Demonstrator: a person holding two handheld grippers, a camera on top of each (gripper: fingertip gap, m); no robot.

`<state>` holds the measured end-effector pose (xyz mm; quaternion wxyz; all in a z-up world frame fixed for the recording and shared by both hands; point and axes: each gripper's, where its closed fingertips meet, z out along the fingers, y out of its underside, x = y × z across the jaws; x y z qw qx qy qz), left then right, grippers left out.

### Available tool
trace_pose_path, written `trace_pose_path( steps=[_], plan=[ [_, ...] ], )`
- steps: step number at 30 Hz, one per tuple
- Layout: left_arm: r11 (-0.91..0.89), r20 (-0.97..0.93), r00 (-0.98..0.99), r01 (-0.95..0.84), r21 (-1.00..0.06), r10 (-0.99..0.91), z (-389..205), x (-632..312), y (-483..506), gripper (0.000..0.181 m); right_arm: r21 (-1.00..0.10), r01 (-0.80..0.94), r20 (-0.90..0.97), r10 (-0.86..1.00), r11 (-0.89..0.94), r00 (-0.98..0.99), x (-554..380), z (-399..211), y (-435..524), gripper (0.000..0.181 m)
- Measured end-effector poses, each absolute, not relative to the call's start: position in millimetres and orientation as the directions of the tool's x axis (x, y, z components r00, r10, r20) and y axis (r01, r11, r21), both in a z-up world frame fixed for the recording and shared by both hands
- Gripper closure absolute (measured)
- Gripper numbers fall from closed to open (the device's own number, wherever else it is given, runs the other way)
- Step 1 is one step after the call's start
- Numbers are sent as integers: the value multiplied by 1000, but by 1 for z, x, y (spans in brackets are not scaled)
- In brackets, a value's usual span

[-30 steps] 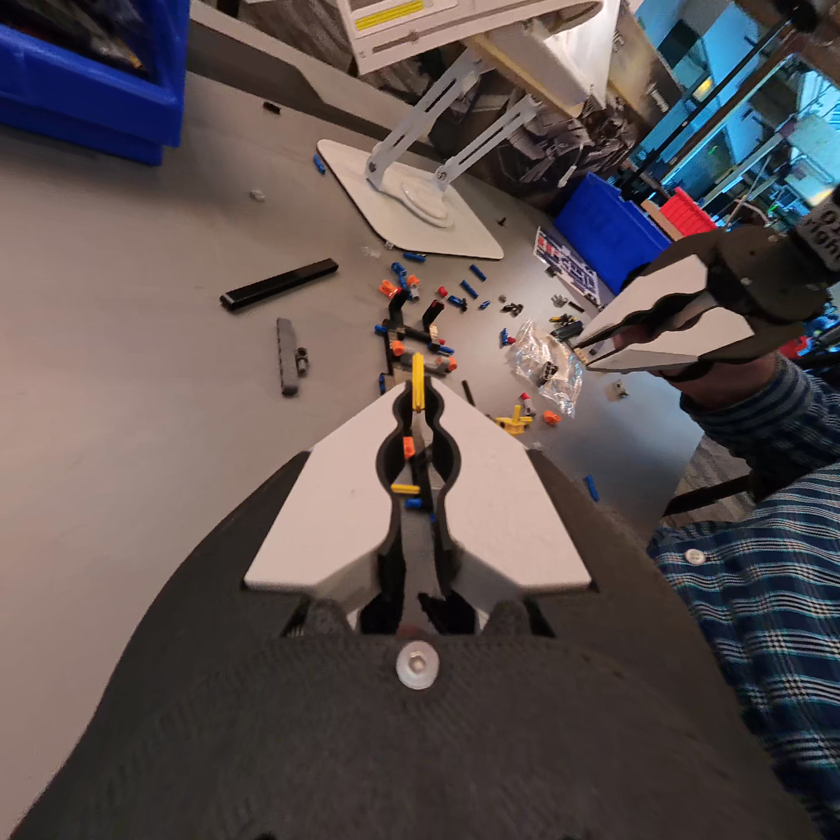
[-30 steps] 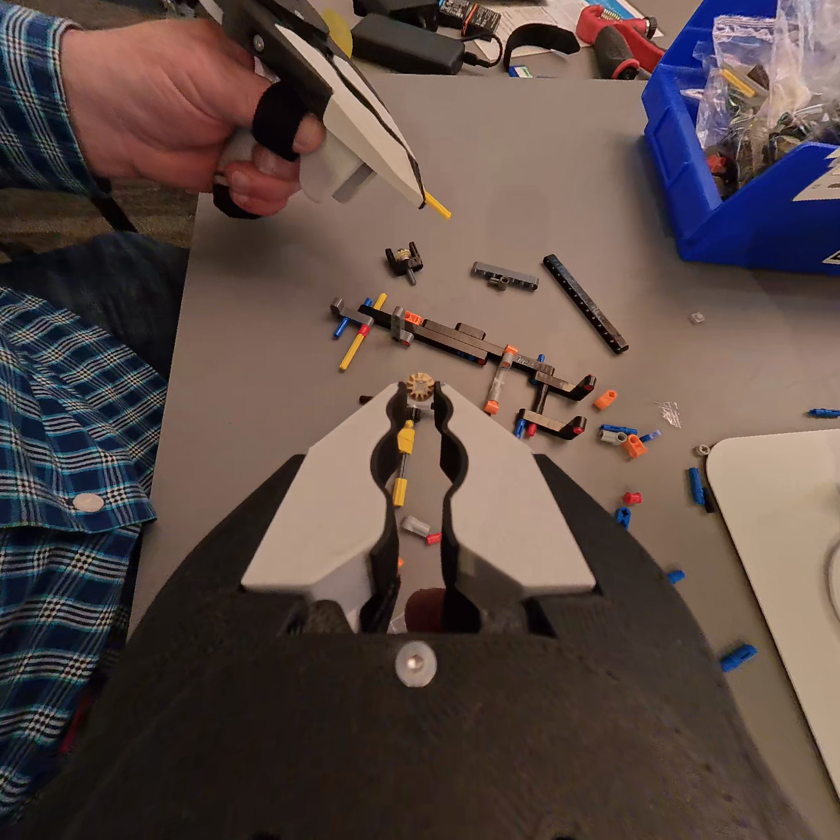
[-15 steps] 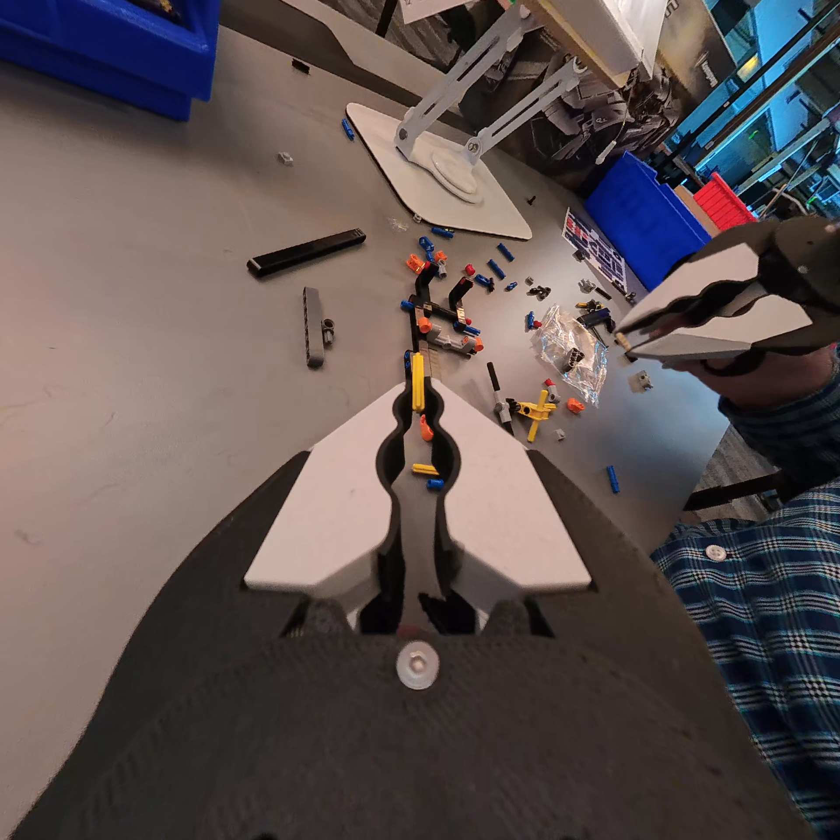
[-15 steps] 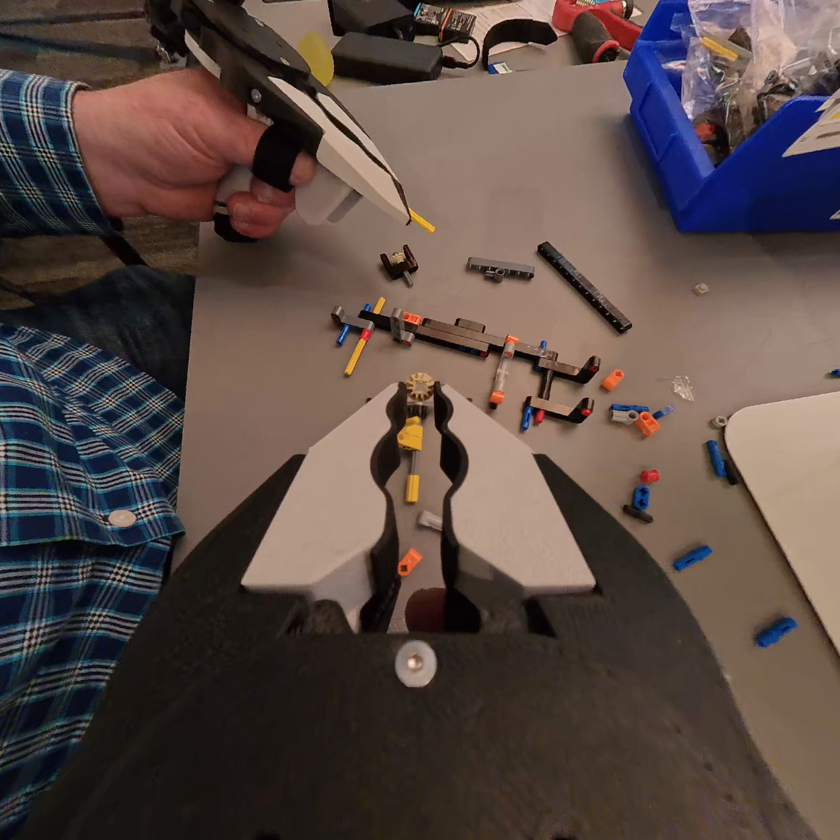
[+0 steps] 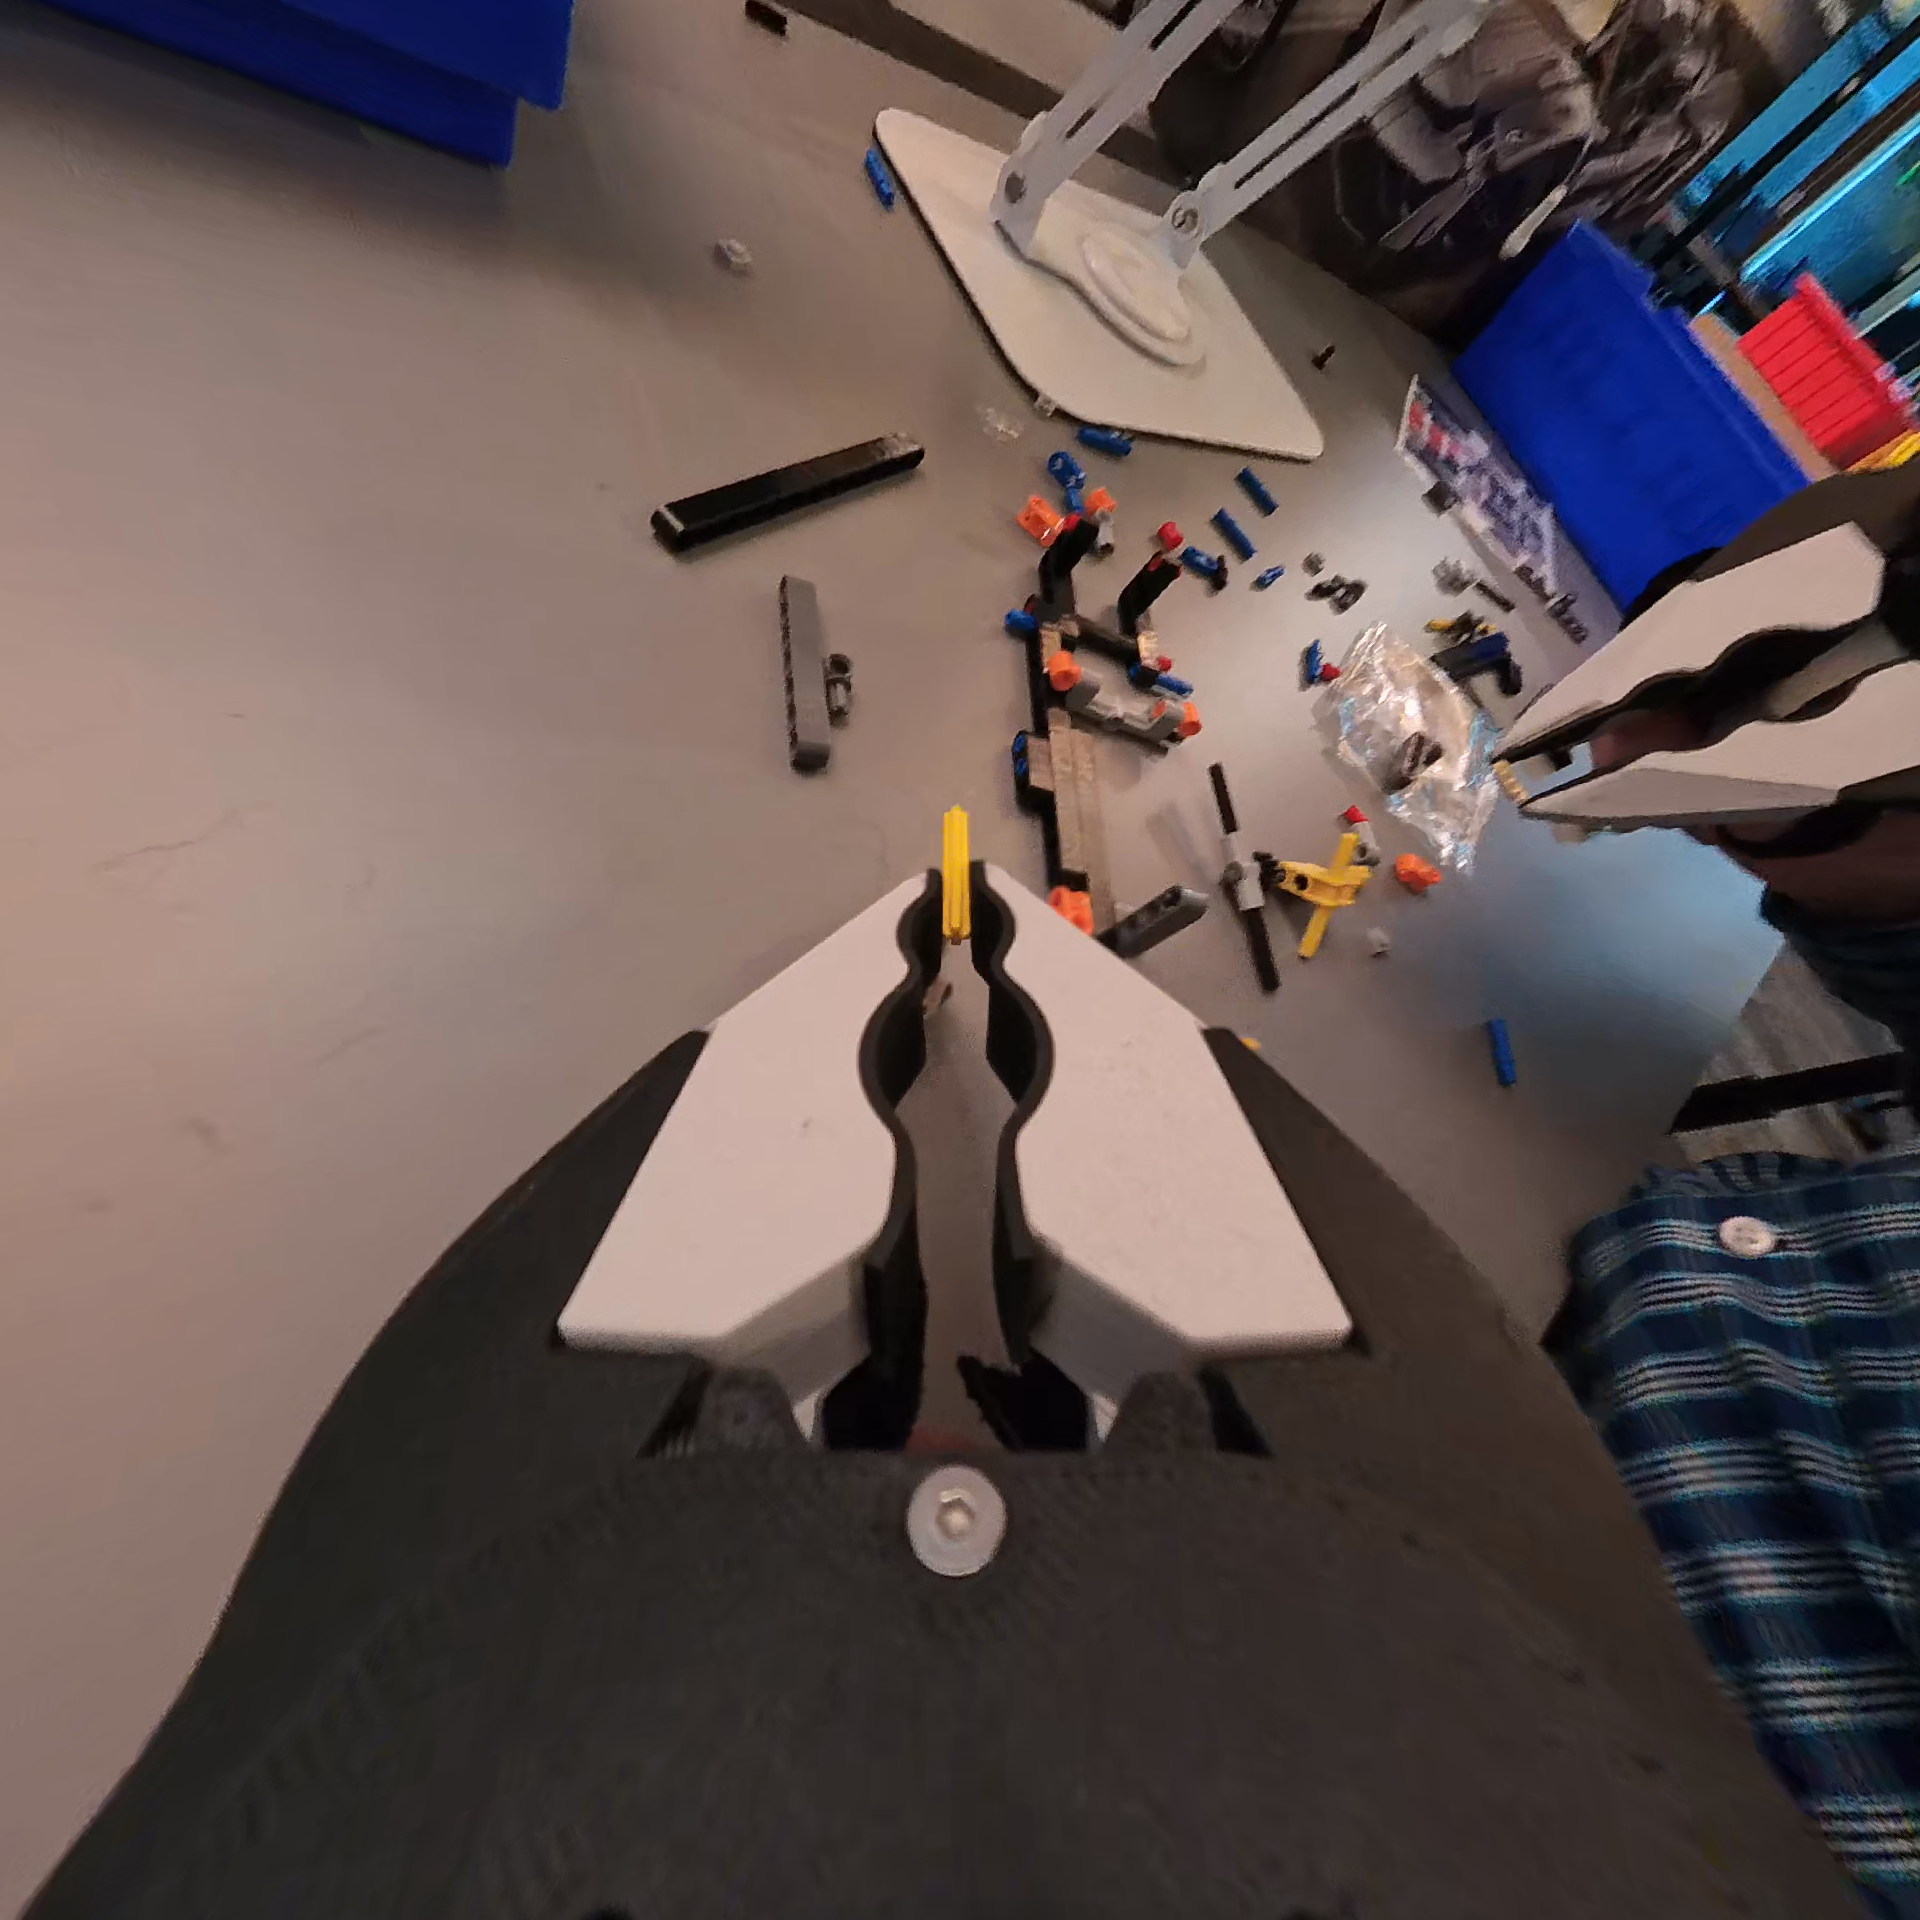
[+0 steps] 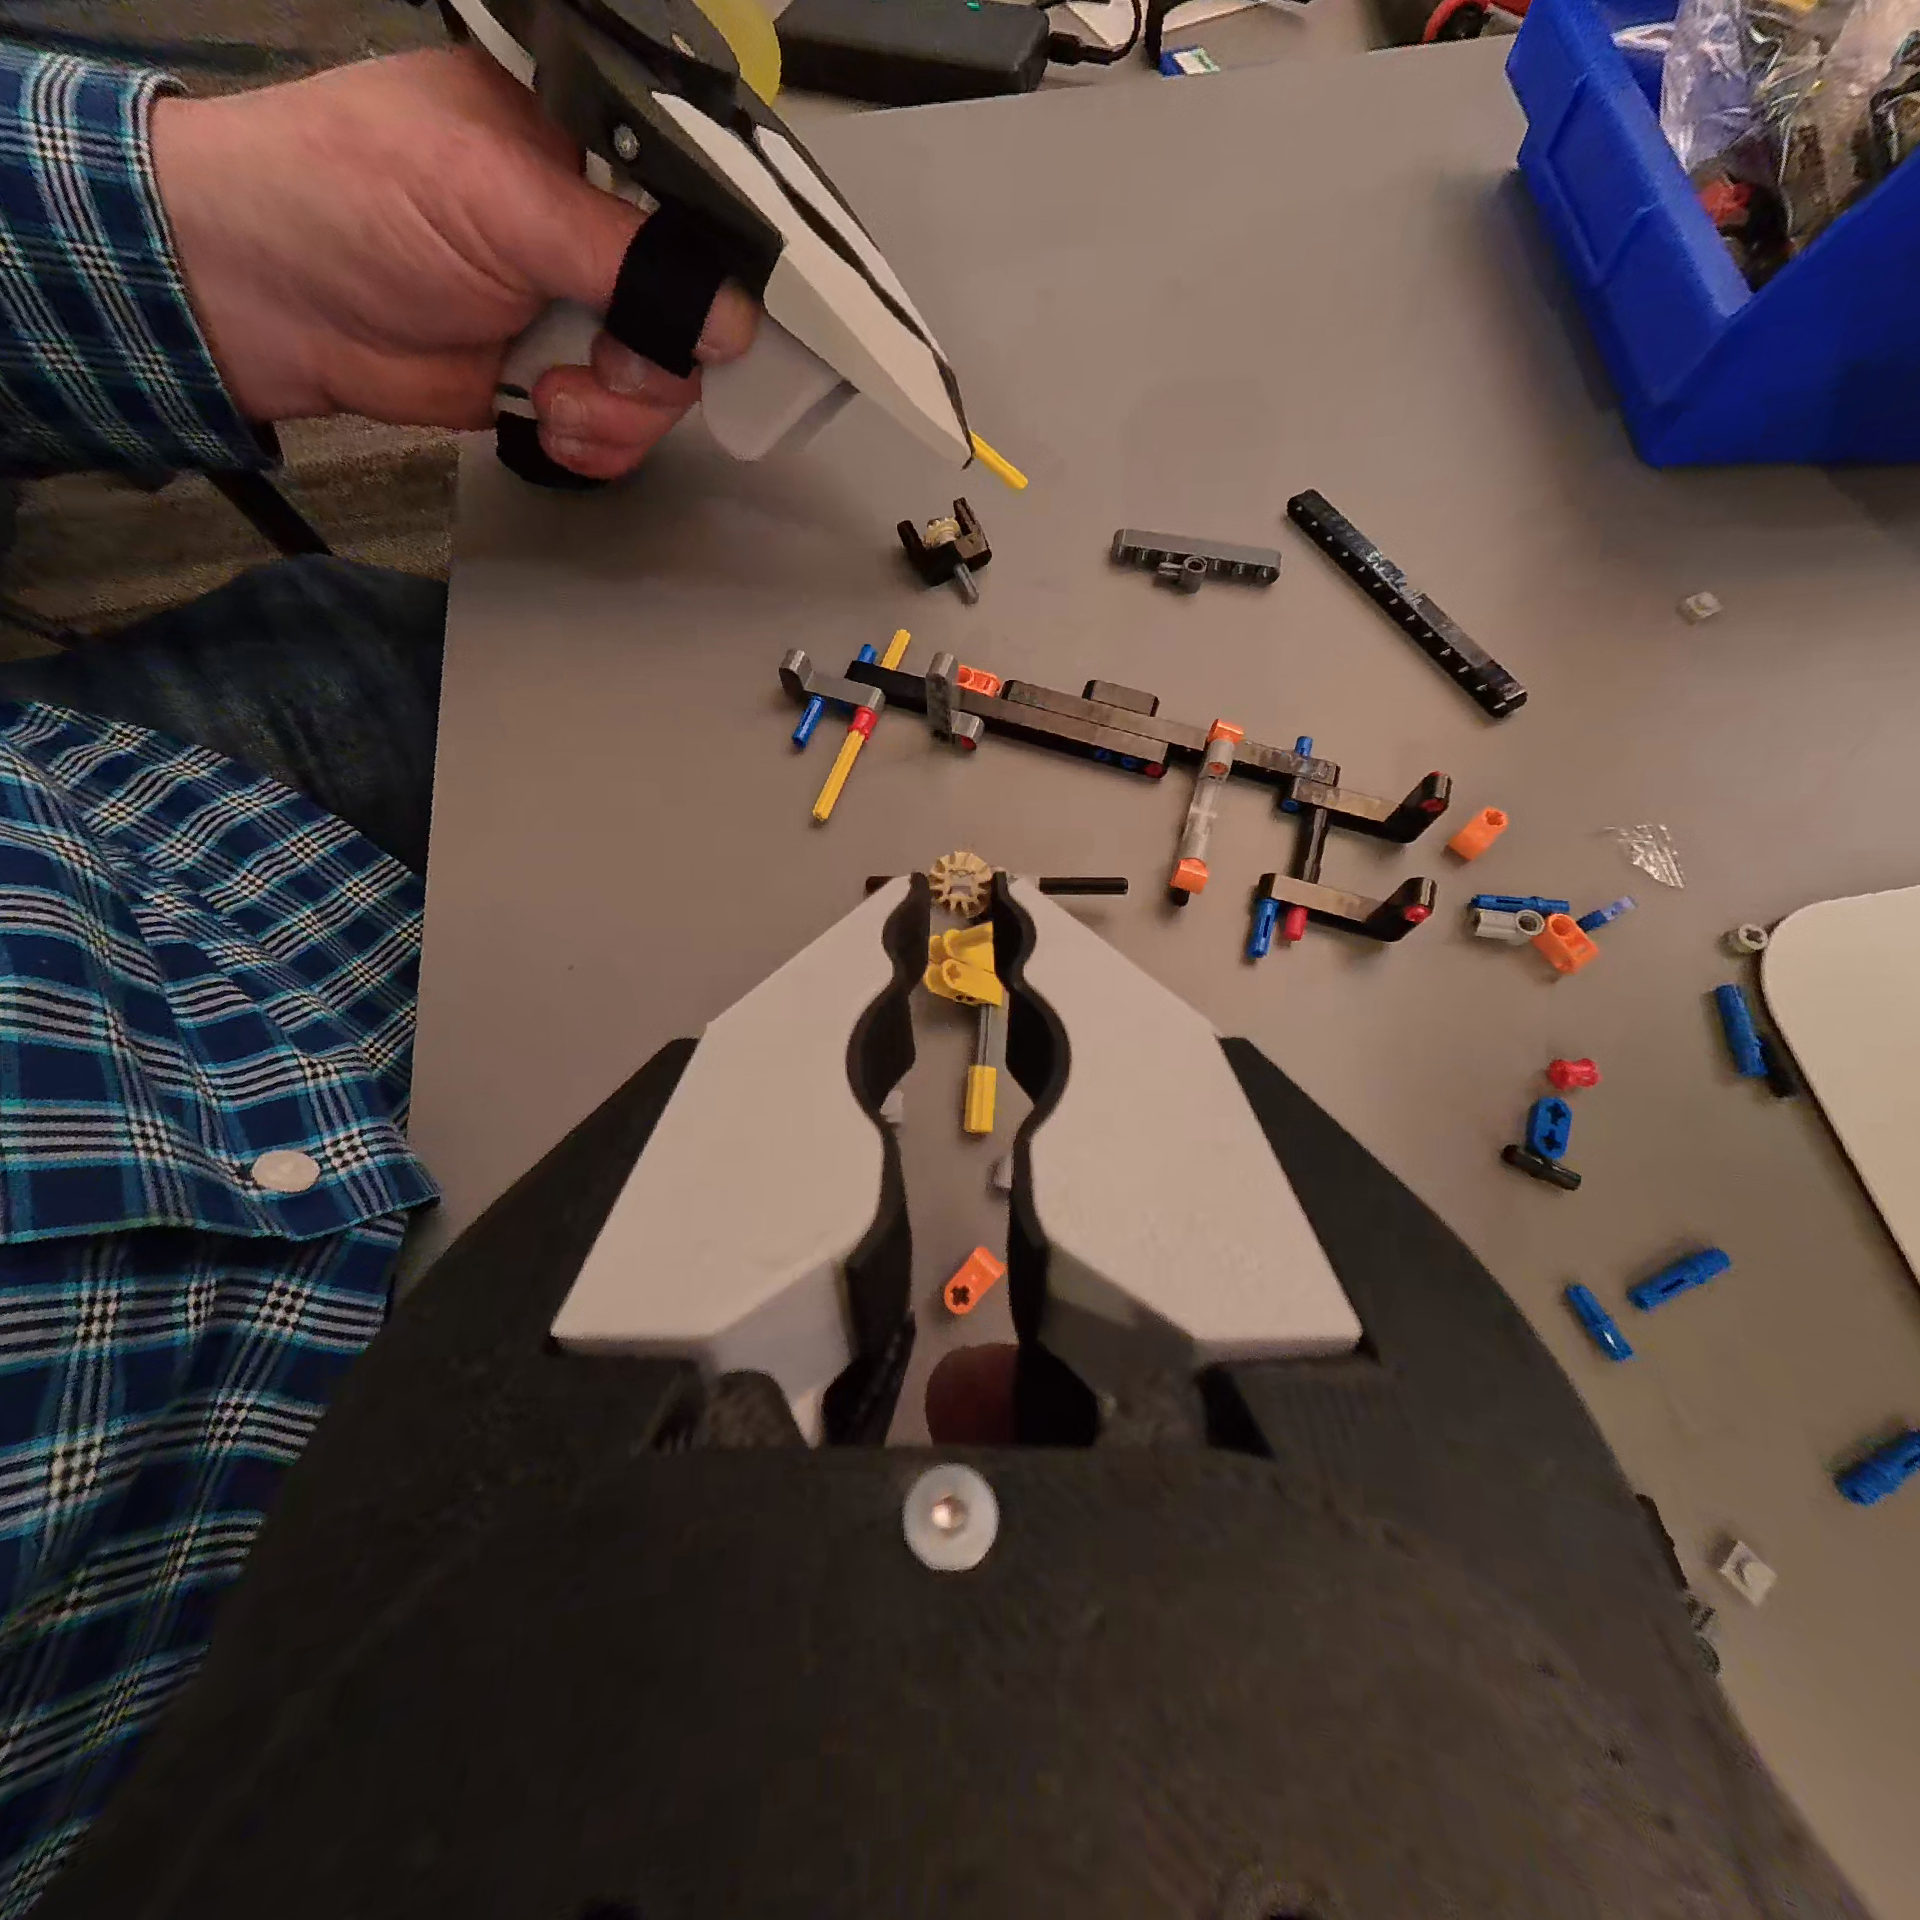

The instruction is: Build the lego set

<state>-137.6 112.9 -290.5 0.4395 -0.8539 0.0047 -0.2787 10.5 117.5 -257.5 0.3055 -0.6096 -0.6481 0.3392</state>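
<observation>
Yellow axle [image 5: 955, 875] pinched in left tool [image 5: 957, 896]; right tool [image 6: 961, 885] grips tan gear [image 6: 961, 882].

No writing can be made out anywhere. A printed sheet [image 5: 1486, 499] with red, blue and white patches lies on the grey table [image 5: 312, 727] in the upper right of the left wrist view, just in front of a blue bin [image 5: 1600, 416]; its print is too blurred to read. In the right wrist view the long black beam [image 6: 1403, 603], upper right of centre, carries faint pale marks along its top, too small to tell, and a small blue and white labelled item [image 6: 1184, 60] sits at the top edge, its print unreadable
</observation>
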Motion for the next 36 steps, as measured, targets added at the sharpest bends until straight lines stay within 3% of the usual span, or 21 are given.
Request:
trace_pose_path(
  steps=[7,21,28,36],
  plan=[
    [-654,206,944,-14,-756,-259,-312,-149,110,180,-803,595,-15,997,31,-73,12,-264,119,172],
    [-660,76,975,-84,-746,-210,-319,-167,111,179,-797,604,-10,998,34,-69,16,-269,124,172],
    [-689,109,974,-60,-722,-199,-325,-167,108,179,-796,605,-6,998,35,-66,17,-269,125,172],
    [-671,99,973,-68,-738,-207,-319,-167,109,163,-798,601,3,998,42,-66,16,-268,126,172]
  ],
)
